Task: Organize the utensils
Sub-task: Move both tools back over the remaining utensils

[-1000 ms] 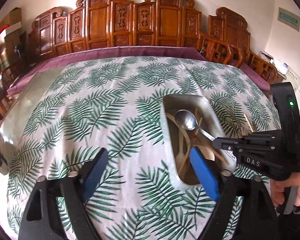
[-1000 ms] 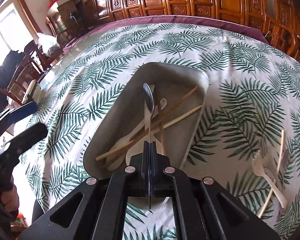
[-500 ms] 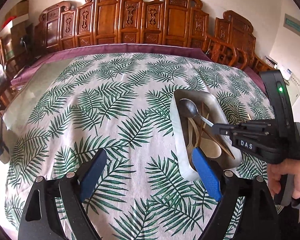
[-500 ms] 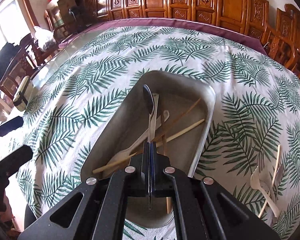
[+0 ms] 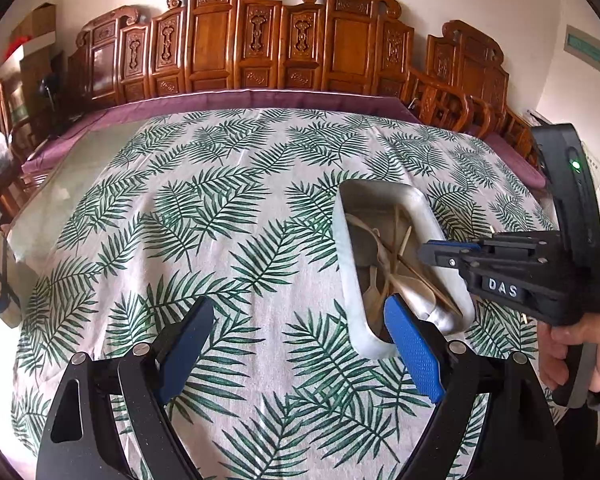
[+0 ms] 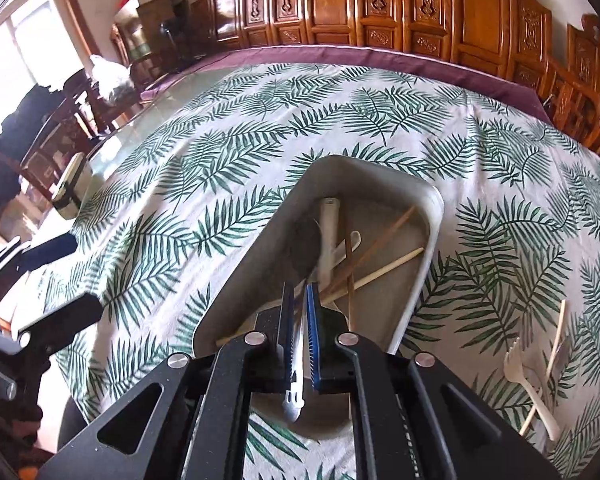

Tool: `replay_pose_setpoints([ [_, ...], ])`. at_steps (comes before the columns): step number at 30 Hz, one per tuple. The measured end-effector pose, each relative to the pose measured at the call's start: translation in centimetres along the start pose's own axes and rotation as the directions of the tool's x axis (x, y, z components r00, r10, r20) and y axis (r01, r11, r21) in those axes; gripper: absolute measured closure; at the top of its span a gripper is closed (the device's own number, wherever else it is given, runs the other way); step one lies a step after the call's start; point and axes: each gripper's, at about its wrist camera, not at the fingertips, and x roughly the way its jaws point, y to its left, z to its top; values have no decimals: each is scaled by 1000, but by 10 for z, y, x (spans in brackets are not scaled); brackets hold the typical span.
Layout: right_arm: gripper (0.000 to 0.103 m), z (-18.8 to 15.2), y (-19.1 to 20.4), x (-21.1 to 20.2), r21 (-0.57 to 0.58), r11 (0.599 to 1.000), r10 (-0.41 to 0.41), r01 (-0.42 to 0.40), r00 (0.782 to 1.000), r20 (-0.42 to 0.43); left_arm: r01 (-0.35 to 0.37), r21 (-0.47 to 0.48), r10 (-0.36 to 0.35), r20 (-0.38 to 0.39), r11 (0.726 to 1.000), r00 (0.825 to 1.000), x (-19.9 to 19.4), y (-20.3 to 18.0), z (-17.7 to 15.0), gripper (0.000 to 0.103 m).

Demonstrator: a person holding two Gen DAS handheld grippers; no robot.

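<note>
Two blue pads of the right gripper (image 6: 299, 312) are opening, and the metal spoon (image 6: 294, 380) sits loose in the small gap between them, above the gray tray (image 6: 420, 280). Wooden chopsticks (image 6: 380, 272) and pale plastic utensils (image 6: 328, 232) lie in that tray. The left gripper (image 5: 296, 344) is wide open with nothing in it, over the leaf tablecloth (image 5: 228, 240) beside the tray. One white fork (image 6: 528, 380) lies on the cloth.

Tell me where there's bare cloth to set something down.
Free: the wide stretch of tablecloth left of the metal tray, up to the purple edge. Crowded: inside the tray with its chopsticks, and right of it, where a plastic fork and sticks lie.
</note>
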Motion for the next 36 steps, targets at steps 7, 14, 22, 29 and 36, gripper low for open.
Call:
replay_pose_setpoints([
  [7, 94, -19, -16, -32, -12, 1000, -20, 20, 999, 31, 18, 26, -18, 7, 1000, 1000, -3, -20, 3, 19],
  [14, 94, -50, -54, -70, 16, 998, -63, 63, 996, 55, 46, 60, -46, 3, 997, 999, -2, -52, 7, 19],
  [22, 91, -84, -103, -97, 69, 989, -135, 131, 989, 66, 78, 105, -78, -3, 991, 997, -2, -89, 9, 19],
  [29, 84, -113, -145, -109, 138, 976, -175, 167, 984, 44, 123, 150, -121, -19, 981, 992, 3, -127, 9, 19],
  [36, 84, -130, -174, -109, 158, 965, -213, 208, 977, 19, 158, 181, -152, -47, 971, 987, 15, -162, 8, 19],
])
